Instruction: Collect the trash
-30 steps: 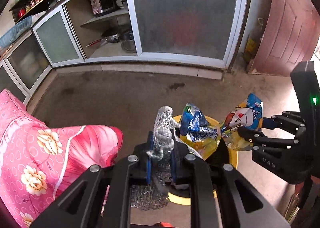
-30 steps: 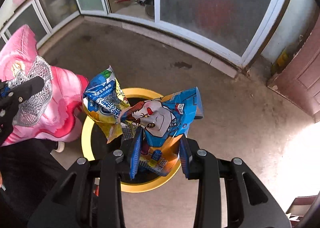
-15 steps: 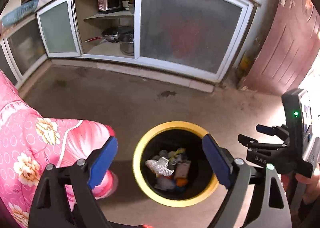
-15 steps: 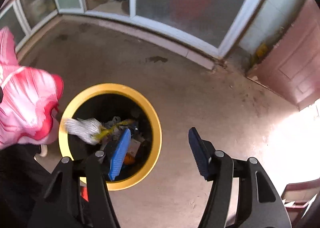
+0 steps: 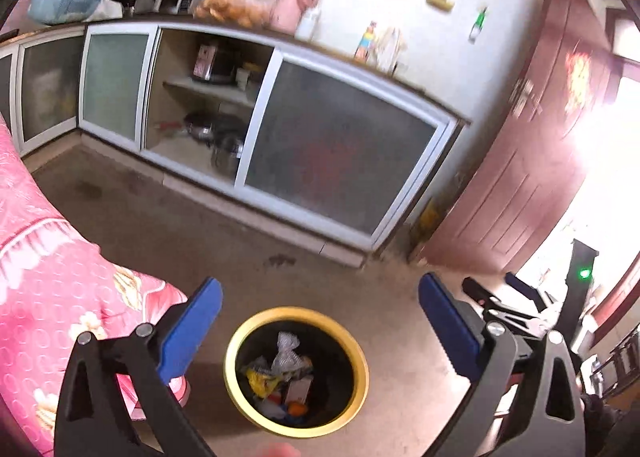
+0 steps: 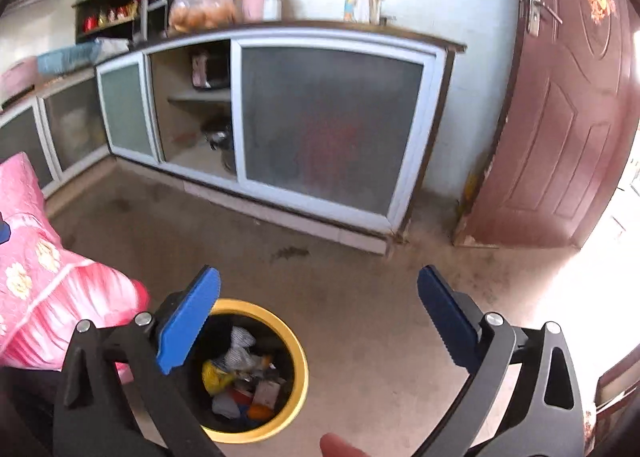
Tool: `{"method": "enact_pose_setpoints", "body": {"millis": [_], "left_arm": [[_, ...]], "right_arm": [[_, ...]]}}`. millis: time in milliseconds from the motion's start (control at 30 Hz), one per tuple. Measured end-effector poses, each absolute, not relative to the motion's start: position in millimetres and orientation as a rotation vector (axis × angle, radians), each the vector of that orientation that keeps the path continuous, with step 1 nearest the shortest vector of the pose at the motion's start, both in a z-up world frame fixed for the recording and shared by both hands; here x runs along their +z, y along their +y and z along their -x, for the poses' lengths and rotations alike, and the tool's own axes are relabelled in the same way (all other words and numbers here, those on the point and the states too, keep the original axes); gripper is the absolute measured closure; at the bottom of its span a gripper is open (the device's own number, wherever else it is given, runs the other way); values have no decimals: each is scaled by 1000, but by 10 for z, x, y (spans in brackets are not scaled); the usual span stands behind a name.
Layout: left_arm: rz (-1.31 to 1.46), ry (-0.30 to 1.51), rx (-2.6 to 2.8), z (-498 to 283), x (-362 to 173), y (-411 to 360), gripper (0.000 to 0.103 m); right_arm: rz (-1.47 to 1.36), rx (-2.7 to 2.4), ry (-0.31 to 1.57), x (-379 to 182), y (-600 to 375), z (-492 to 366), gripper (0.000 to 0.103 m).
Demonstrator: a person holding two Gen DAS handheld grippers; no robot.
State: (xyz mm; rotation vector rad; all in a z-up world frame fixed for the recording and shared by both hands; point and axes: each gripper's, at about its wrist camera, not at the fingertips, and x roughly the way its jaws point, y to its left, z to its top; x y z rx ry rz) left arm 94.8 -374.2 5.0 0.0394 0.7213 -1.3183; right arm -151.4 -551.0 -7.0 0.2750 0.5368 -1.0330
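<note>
Landmark: the round yellow-rimmed black trash bin (image 5: 297, 371) standing on the bare concrete floor (image 5: 224, 241).

Left of the bin: a pink floral quilted cloth (image 5: 52, 297), its edge hanging close beside the bin's rim.

Left gripper (image 5: 320, 331): black frame, blue pads, jaws spread wide apart, nothing between them. It hangs above the bin, so that in its own view the bin mouth sits in the gap between the two pads (image 5: 188, 331).

Inside the bin: a crumpled silvery-white wrapper (image 5: 286, 353) on top, a yellow snack bag (image 5: 260, 381) to its left, a small pale carton (image 5: 298, 391) and orange and blue scraps lower down. All the trash seen lies below the rim.

Right gripper (image 6: 318, 325): same build, jaws also wide apart and empty. In its view the bin (image 6: 256, 369) lies low and left, partly behind the left-hand blue pad (image 6: 188, 321); the same wrapper (image 6: 240, 349) and yellow bag (image 6: 216, 375) show within. In the left wrist view this gripper (image 5: 504, 297) appears to the right of the bin, a green lamp lit on its body.

Behind the bin: a long white-framed cabinet with frosted sliding panes (image 6: 328, 125), one bay open with pots (image 6: 218, 135) on its shelves. Right of the cabinet: a dark red panelled door (image 6: 568, 109), with strong daylight beyond it.
</note>
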Motion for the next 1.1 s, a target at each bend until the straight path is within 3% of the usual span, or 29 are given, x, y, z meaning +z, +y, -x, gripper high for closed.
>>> {"method": "enact_pose_setpoints", "body": {"millis": [233, 400, 533, 833, 1100], "left_arm": [[31, 603, -1210, -973, 297, -3150, 8], [-41, 423, -965, -814, 579, -2673, 8], [-28, 258, -825, -658, 768, -2258, 8], [-28, 303, -814, -618, 1048, -1692, 8], [-96, 227, -695, -340, 878, -1350, 8]], "right_arm": [[-254, -962, 372, 208, -5085, 1430, 8], [-218, -890, 368, 463, -4632, 1250, 8], [-108, -904, 222, 757, -4098, 1196, 8], [-21, -965, 110, 1146, -3317, 1137, 8], [-26, -1029, 152, 881, -3015, 1062, 8]]}}
